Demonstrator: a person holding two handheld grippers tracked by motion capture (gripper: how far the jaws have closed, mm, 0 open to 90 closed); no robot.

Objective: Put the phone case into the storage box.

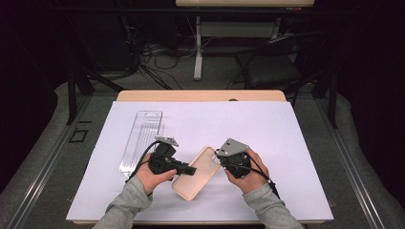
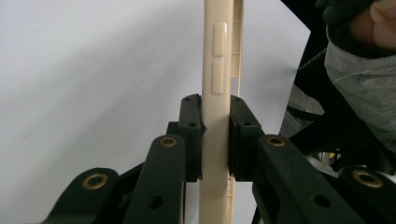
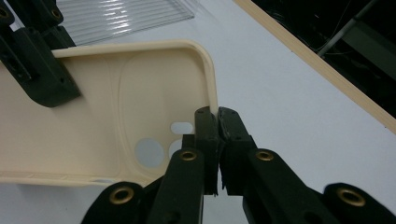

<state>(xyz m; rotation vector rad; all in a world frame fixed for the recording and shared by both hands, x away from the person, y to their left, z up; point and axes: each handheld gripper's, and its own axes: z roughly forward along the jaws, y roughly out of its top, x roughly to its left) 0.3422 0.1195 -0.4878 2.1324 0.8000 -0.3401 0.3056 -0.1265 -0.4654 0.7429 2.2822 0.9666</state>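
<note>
Clearly the cream phone case is light, thin and bendy; held above the white bench, its rims suit gripping. Left tool clamps one side wall, right tool pinches the camera-end rim.

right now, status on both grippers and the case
Left gripper shut on the case edge. Right gripper shut on the rim by the camera cutout. Clear tray lies apart, nothing in the way.
</note>
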